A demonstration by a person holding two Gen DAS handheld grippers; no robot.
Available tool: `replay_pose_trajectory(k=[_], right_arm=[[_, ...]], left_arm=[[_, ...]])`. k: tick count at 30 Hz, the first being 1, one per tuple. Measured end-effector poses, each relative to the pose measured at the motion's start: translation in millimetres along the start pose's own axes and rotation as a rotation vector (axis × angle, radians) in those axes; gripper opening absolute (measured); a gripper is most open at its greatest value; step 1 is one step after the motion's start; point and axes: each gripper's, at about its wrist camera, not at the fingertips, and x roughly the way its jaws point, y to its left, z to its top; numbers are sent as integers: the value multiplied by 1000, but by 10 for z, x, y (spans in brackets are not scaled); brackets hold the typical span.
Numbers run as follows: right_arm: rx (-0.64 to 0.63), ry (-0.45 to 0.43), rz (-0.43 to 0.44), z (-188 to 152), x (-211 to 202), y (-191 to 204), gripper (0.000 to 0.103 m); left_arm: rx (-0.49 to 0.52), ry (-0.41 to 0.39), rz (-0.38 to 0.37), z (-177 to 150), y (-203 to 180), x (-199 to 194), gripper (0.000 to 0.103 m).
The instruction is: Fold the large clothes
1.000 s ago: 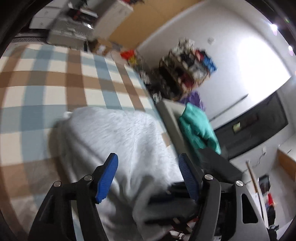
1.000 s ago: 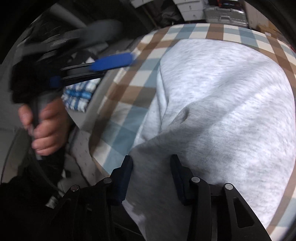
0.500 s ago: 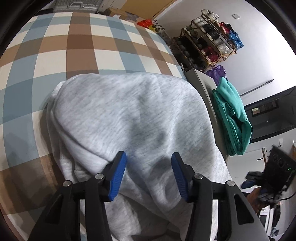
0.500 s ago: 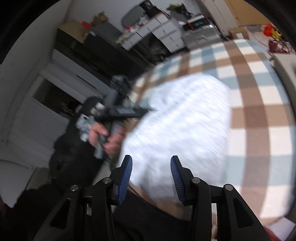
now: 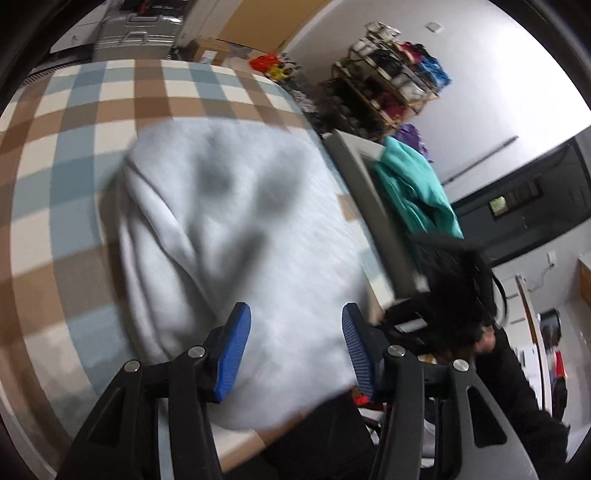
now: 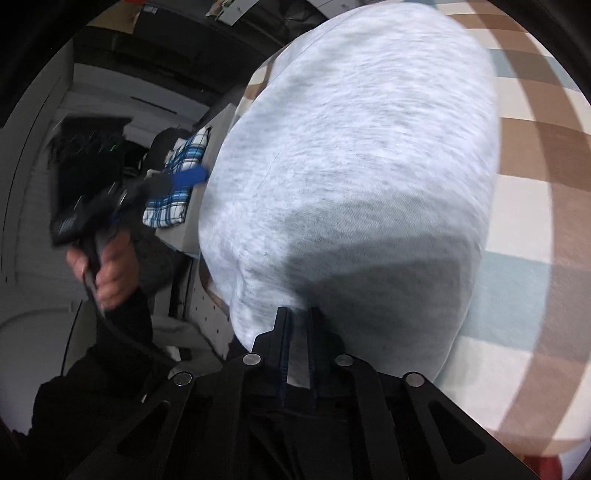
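A light grey garment (image 5: pixel 240 236) lies folded on the checked cloth (image 5: pixel 74 122) of the table; it also fills the right wrist view (image 6: pixel 362 177). My left gripper (image 5: pixel 291 347) is open above its near edge, with blue pads apart and nothing between them. My right gripper (image 6: pixel 299 332) is shut on the near edge of the grey garment, with cloth pinched between the narrow jaws. The left gripper shows in the right wrist view (image 6: pixel 184 177) at the left, held in a hand.
A grey bin (image 5: pixel 373 206) holding a teal garment (image 5: pixel 413 184) stands at the table's right side. A blue plaid garment (image 6: pixel 177 184) lies in a box at the left. A shelf rack (image 5: pixel 384 88) and a silver case (image 5: pixel 140 29) stand behind the table.
My right gripper has come down and closed on the garment's near edge; half a second ago it was open and lifted. My left gripper stays open and has drawn back a little.
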Motion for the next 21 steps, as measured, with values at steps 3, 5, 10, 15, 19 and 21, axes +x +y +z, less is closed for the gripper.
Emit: replay_pose_trajectory(k=[3,5,10,15,19,21], right_arm=[[-21,17,-23,100,128,87,1],[-48,29,-69,135,186,184,1],[-75,73,-145,247,327,323,0],[-69,92,-181,298,478,413,0],[-72,91,-207,361,538,493,0],[-98,84,-202,280,408,554,0]], left_arm=[[35,39,60,-123,9,185,46],[27,40,103,-156,135,312,46],[-69,36,21,-103,498,446,45],[-45,-15,20,-170,589,460,47],[-56,-52,-32,-260,686,392,47],[-68,-72,-71,-289,747,338,45]])
